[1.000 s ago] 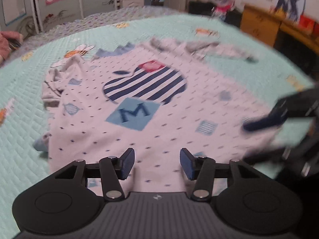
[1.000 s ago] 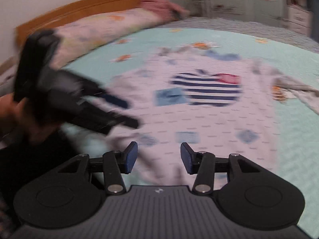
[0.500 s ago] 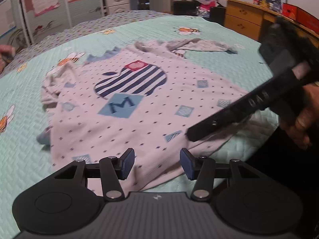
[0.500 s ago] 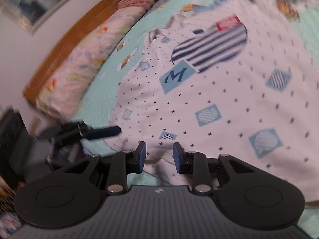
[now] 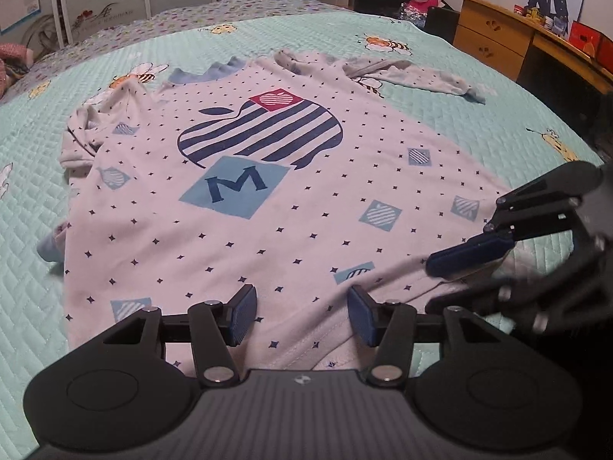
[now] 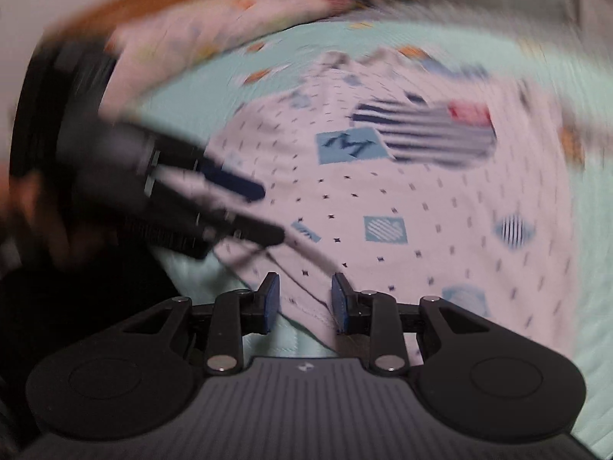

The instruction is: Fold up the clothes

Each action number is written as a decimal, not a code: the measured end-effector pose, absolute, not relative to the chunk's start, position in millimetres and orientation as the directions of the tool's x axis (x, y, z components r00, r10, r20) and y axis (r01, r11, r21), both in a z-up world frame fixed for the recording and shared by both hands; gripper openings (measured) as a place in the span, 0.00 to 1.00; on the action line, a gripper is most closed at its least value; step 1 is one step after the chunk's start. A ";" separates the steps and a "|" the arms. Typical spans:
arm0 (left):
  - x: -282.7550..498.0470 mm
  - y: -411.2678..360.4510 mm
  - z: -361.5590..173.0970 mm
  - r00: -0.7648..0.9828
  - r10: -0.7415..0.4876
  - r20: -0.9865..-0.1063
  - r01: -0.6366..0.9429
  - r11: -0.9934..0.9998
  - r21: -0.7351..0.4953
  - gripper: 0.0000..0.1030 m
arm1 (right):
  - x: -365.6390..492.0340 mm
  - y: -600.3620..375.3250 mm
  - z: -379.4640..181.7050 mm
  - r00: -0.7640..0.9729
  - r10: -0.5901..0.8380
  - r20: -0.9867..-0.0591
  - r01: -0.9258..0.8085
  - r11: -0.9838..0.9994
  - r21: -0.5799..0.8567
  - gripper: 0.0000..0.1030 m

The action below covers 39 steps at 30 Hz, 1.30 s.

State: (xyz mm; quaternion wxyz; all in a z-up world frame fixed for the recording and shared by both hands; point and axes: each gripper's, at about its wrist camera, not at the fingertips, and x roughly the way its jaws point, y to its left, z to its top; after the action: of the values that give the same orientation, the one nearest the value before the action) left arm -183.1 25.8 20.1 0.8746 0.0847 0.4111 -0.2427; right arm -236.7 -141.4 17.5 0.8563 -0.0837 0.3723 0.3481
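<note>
A pale long-sleeved shirt (image 5: 306,207) with a striped apple and a blue "M" square lies face up on the mint quilt (image 5: 498,115). My left gripper (image 5: 302,314) hovers over the shirt's near hem. Its jaws are opening, with only flat cloth below the gap. My right gripper (image 6: 302,303) has its jaws closing. The hem edge (image 6: 306,312) lies between its pads, and they do not press it. Each gripper shows in the other's view: the right gripper (image 5: 448,280) at the hem's right corner, the left gripper (image 6: 268,212) blurred at the left.
The bed's near edge runs just below both grippers. A wooden desk (image 5: 498,38) stands to the right of the bed. Pillows (image 6: 230,19) and a headboard lie at the far left. A hand (image 6: 23,207) holds the left gripper.
The right gripper's jaws have narrowed and it has come down to the hem's right corner. Its view has swung and blurred. The left gripper sits slightly closer to the hem.
</note>
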 end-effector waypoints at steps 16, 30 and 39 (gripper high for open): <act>-175.4 35.9 17.1 0.503 -0.399 -0.767 0.490 0.862 -0.127 0.58 | -254.7 -87.0 10.1 0.609 0.358 -0.708 -0.762 0.514 -0.395 0.30; -170.7 37.9 15.4 0.484 -0.416 -0.770 0.489 0.858 -0.157 0.63 | -270.1 -84.6 -4.3 0.666 0.348 -0.660 -0.743 0.380 -0.550 0.29; -168.8 38.4 18.3 0.468 -0.415 -0.780 0.476 0.862 -0.173 0.64 | -269.7 -88.4 1.4 0.654 0.381 -0.653 -0.751 0.425 -0.505 0.13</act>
State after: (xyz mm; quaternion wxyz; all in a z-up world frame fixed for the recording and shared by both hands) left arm -168.8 38.4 18.3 0.8560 0.0344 0.4453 -0.2604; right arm -269.7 -88.4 1.4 0.8131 -0.4076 0.2273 0.3480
